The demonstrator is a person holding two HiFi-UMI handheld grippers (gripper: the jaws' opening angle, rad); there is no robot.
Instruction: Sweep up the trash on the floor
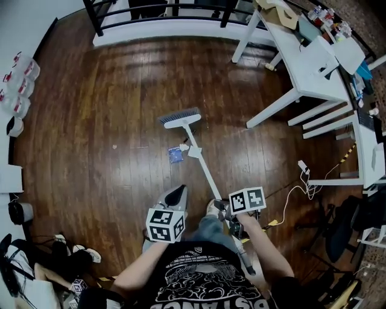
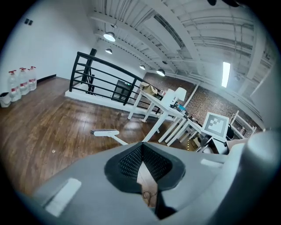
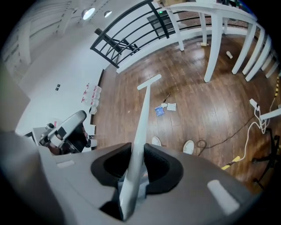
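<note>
A white broom lies slanted across the wood floor, its grey-bristled head [image 1: 181, 119] far from me and its handle [image 1: 205, 172] running back to my right gripper [image 1: 219, 209], which is shut on it. In the right gripper view the handle [image 3: 141, 123] passes between the pads toward the broom head [image 3: 149, 81]. A blue wrapper [image 1: 175, 155] and a white scrap of paper [image 1: 194, 151] lie beside the handle, the wrapper [image 3: 160, 110] and scrap [image 3: 171, 106] showing there too. My left gripper [image 1: 179, 192] hovers left of the handle, its tips [image 2: 141, 147] touching with nothing held.
White tables [image 1: 313, 66] stand at the right, with a white cable and plug [image 1: 303, 181] on the floor below them. A black railing [image 1: 163, 15] on a white ledge runs along the far side. Water bottles [image 1: 18, 84] line the left wall. Bags and clutter [image 1: 36, 265] sit at lower left.
</note>
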